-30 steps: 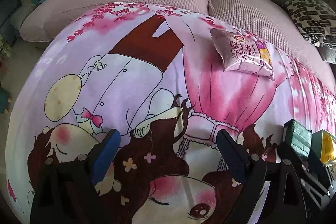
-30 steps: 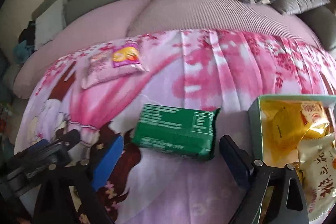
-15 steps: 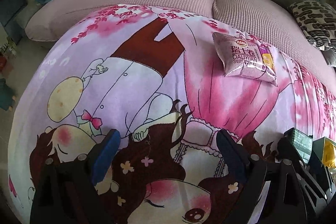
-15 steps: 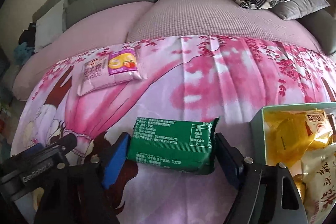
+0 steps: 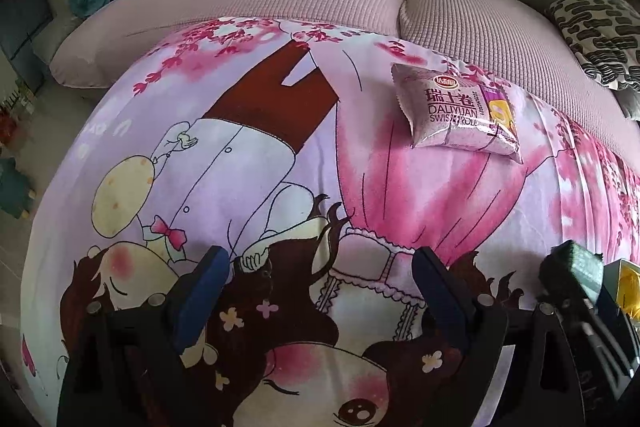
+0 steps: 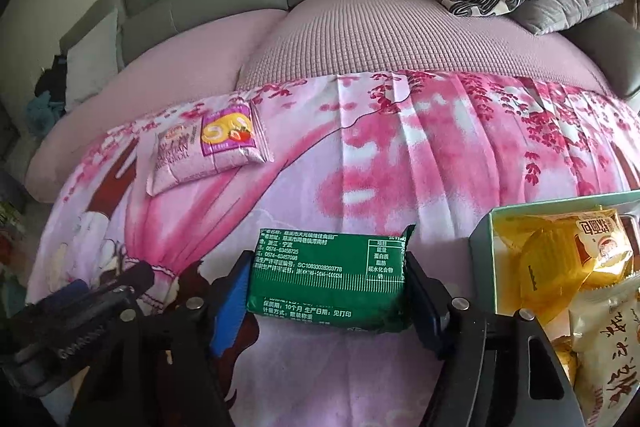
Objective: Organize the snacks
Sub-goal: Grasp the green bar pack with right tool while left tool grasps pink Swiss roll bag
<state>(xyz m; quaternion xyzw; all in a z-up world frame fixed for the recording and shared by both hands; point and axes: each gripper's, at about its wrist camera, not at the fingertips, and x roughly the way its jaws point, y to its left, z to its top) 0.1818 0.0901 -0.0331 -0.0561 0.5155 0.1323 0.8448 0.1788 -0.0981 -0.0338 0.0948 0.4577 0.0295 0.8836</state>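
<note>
The right gripper (image 6: 326, 285) has its blue-padded fingers (image 6: 230, 297) clamped on the short ends of a flat green foil snack packet (image 6: 328, 277), printed side up, lying on the pink cartoon-print blanket (image 6: 400, 167) that covers the pale pink sofa seat (image 6: 360, 39). Just right of it, at the blanket's near right edge, stands an open pale green box (image 6: 482, 247) holding yellow-wrapped snacks (image 6: 556, 259). A pink Swiss-roll snack bag (image 5: 454, 115) lies well apart, near the blanket's far edge. The left gripper (image 5: 320, 285) hangs over the near left part of the blanket, fingers (image 5: 200, 297) spread wide with nothing between them.
</note>
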